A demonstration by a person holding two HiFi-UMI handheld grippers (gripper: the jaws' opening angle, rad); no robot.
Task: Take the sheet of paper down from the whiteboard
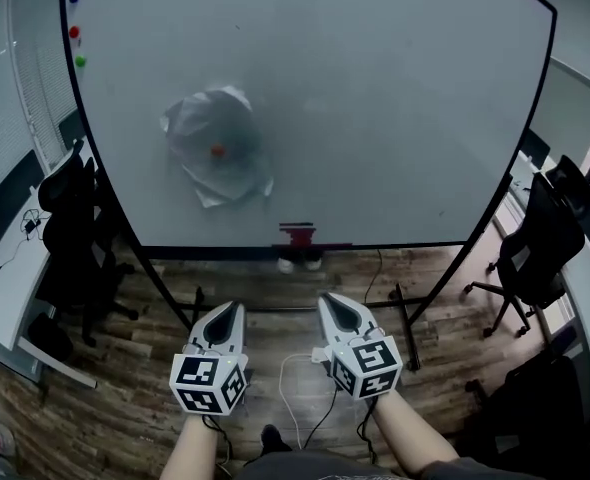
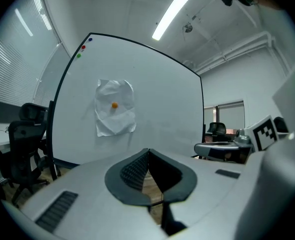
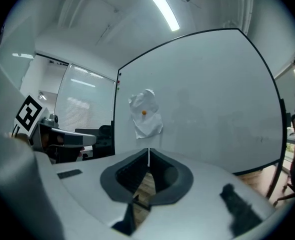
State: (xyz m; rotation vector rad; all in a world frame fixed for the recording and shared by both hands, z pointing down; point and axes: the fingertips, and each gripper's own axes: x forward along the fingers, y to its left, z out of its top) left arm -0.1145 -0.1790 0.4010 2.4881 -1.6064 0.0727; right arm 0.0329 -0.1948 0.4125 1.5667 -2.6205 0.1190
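Note:
A crumpled white sheet of paper point(image 1: 218, 146) hangs on the left half of the big whiteboard point(image 1: 375, 118), pinned by an orange magnet point(image 1: 216, 150). The same sheet point(image 2: 115, 114) shows ahead in the left gripper view, and the sheet point(image 3: 145, 115) also in the right gripper view. My left gripper point(image 1: 225, 311) and right gripper point(image 1: 333, 302) are held side by side well short of the board, both shut and empty, tips meeting. Neither touches the paper.
Blue, red and green magnets point(image 1: 75, 31) sit at the board's top left corner. A red eraser point(image 1: 297, 234) lies on the board's bottom ledge. Black office chairs point(image 1: 67, 230) and desks stand at the left, another chair point(image 1: 540, 243) at the right. A white cable point(image 1: 295, 393) lies on the wooden floor.

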